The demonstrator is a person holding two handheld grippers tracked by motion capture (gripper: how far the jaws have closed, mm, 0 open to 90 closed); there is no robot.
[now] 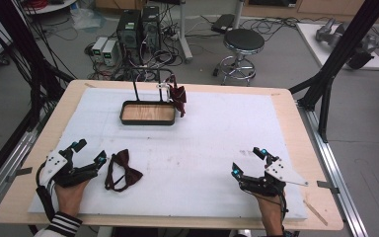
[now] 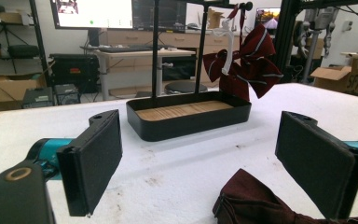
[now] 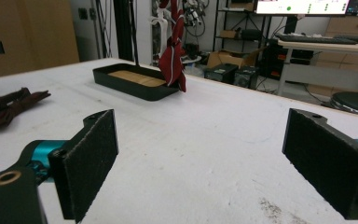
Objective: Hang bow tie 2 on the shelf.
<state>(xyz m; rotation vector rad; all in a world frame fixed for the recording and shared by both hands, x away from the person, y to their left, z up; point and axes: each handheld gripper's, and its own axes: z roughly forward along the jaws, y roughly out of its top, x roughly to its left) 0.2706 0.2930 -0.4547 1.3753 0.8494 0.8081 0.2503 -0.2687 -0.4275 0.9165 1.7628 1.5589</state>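
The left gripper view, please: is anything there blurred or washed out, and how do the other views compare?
Left gripper view: black padded jaws and dark maroon bow tie soft up close, bright monitor washed out; right gripper view: jaws likewise soft; high view: even light, faint shadows.

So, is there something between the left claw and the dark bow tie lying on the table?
Nothing visible. The left claw is open right beside the bow tie, with bare white mat between them. In the left gripper view the bow tie already lies near the right-hand jaw.
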